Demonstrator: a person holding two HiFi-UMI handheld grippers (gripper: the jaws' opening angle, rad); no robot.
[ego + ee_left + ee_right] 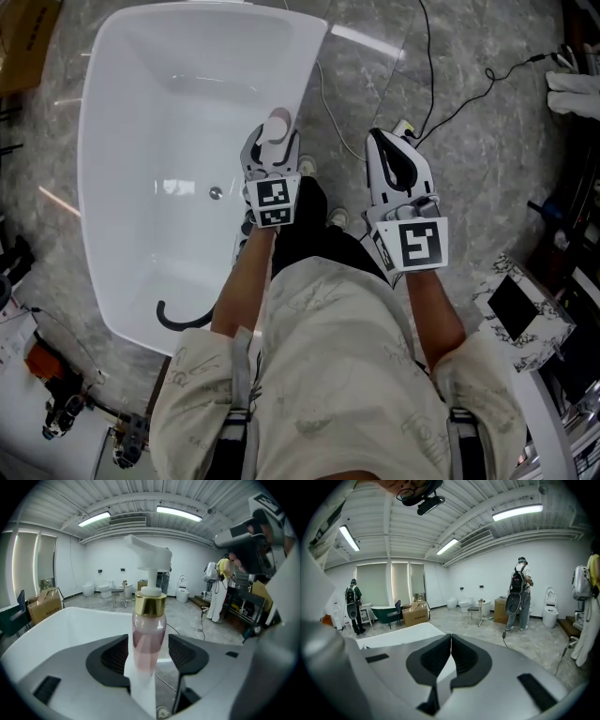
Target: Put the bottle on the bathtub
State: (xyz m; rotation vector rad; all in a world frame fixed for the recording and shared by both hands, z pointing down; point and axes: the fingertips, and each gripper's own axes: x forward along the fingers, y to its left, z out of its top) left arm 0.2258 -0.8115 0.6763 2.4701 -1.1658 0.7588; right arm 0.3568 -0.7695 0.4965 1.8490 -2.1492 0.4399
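Observation:
A clear bottle (149, 630) of pink liquid, with a gold collar and a white pump head, stands upright between the pads of my left gripper (149, 656), which is shut on it. In the head view the bottle (277, 123) and left gripper (275, 142) hang over the right rim of the white bathtub (309, 84), above its inner edge. The tub (65, 620) lies just beyond the bottle. My right gripper (396, 139) is held over the grey floor to the right of the tub. Its jaws (451, 656) are shut with nothing between them.
A drain (216, 193) and a black curved hose (178, 321) lie inside the tub. Cables (441, 103) run over the marble floor on the right. A marbled box (520, 309) stands at the right. People (520, 597) stand among toilets and cartons farther off.

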